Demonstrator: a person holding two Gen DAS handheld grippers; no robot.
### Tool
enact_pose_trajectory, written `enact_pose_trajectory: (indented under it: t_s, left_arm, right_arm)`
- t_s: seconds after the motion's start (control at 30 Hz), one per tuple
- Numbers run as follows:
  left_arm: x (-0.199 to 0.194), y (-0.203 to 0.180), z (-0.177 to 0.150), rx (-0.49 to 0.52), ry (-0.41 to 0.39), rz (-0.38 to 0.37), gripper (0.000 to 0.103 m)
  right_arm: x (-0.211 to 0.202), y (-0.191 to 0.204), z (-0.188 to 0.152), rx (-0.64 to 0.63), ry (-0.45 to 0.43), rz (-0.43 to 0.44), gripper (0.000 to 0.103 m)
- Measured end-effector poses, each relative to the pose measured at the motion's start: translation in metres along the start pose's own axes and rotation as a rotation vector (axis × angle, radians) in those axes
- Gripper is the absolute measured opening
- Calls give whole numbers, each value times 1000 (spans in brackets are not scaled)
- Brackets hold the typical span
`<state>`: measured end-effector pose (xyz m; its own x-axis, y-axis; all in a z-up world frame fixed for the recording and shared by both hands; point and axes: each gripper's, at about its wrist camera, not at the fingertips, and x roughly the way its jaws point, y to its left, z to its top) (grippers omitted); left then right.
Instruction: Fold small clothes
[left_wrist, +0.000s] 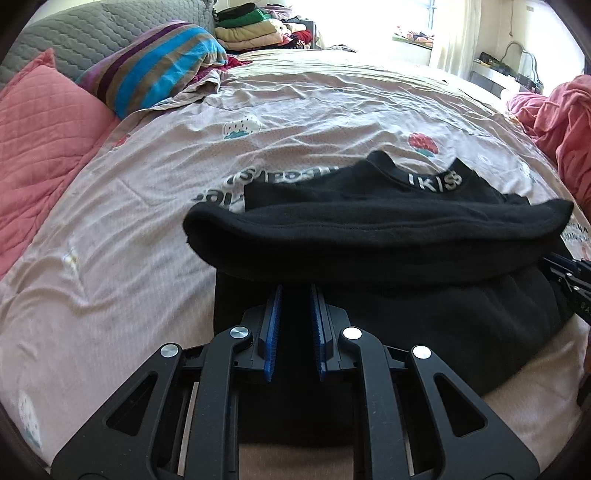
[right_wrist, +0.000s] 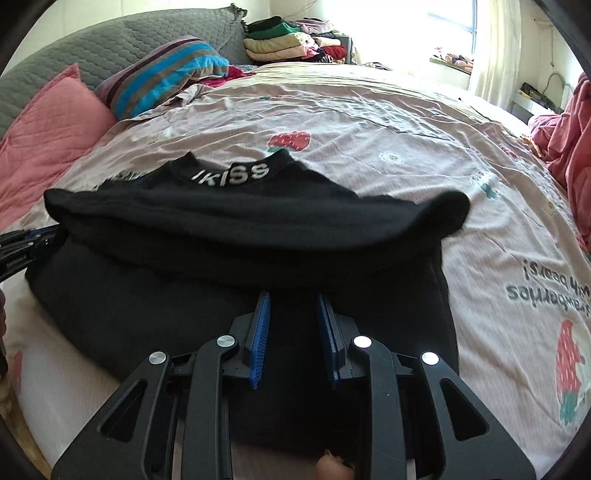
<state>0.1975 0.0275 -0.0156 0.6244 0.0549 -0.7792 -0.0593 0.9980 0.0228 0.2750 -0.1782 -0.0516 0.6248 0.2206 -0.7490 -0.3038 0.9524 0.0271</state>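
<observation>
A black garment (left_wrist: 369, 236) with white "KISS" lettering on its neckband lies on the bed, partly folded, with a thick rolled fold across its middle. It also shows in the right wrist view (right_wrist: 240, 221). My left gripper (left_wrist: 295, 291) hovers over the garment's near left part, its blue pads a little apart with nothing between them. My right gripper (right_wrist: 293, 299) hovers over the near right part, pads apart and empty. Each gripper's tip shows at the edge of the other view.
The bed has a pink strawberry-print sheet (left_wrist: 147, 206). Pink quilted pillows (left_wrist: 40, 140) and a striped pillow (left_wrist: 159, 70) lie at the left. Stacked folded clothes (right_wrist: 291, 42) sit at the far end. A pink blanket (right_wrist: 569, 140) is heaped at the right.
</observation>
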Motion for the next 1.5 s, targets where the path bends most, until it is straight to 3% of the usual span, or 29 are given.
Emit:
enact_pose_trajectory:
  t_s: [0.37,0.6,0.77,1.0,1.07,1.1,1.13,1.17,1.2,1.23,1.5]
  left_arm:
    - [21,20,39,-61,-5,-3,10]
    - [21,47,46,-159,-16,7,29]
    - [31,62,46,-234,14,-28,41]
    - [48,59,44,-260,45,-73,44]
    - [51,57,43,-259,45,-69,42]
    - [51,56,43,-256,43,-68,32]
    - [50,55,42,-250,37,-66,18]
    - [49,54,43,-240,34,-62,13]
    - [48,52,43,-227,34,-52,5]
    - [46,50,44,-209,36,-45,3]
    - [12,53,61,-179,-67,-22,1]
  right_arm:
    - [22,-28,46,107,-35,-6,25]
    - [9,-62,48,173,-111,-65,26]
    - [15,-85,51,209,-72,-77,43]
    - [35,-89,57,204,-19,-46,43]
    - [42,-90,58,207,-2,-41,39]
    - [44,-90,57,210,2,-32,20]
    - [43,-91,56,211,-5,-41,11]
    - [42,-91,55,212,-13,-37,7]
    - [37,-92,55,223,-32,-24,6]
    - [33,-93,54,232,-48,-23,6]
    - [-4,-110,61,291,-180,-18,6]
